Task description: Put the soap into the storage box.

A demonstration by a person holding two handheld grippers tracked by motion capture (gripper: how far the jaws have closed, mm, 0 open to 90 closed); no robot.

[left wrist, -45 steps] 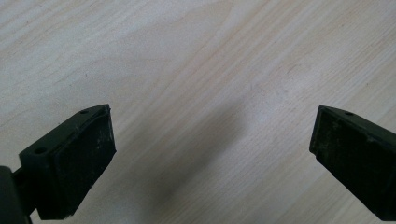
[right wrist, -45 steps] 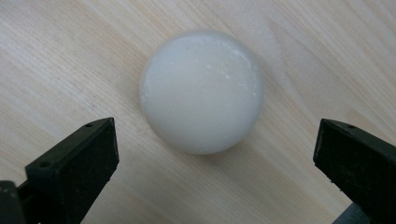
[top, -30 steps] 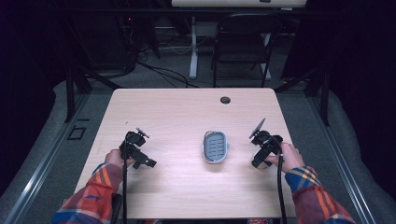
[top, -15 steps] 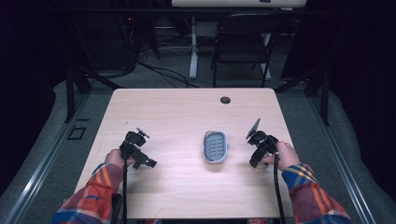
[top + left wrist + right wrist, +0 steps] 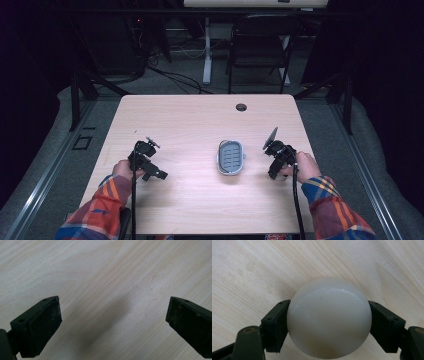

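Note:
A smooth white ball (image 5: 329, 320) sits between the two black jaws of my right gripper (image 5: 329, 313), which is shut on it just above the wooden table. In the high view my right gripper (image 5: 276, 156) hovers right of a grey oval dish (image 5: 231, 157) with a blue ribbed inside, which lies near the table's middle. My left gripper (image 5: 144, 161) is held over the left part of the table. Its jaws stand wide apart in the left gripper view, open (image 5: 113, 312), with bare wood between them.
The light wooden table (image 5: 200, 120) has a small dark round hole (image 5: 241, 107) near its far edge. Beyond the table stand a dark chair (image 5: 260, 45) and a white desk leg (image 5: 206, 50) with cables on the floor.
My right gripper has shifted slightly left, toward the dish, with the ball still in it. The left gripper has stayed in place.

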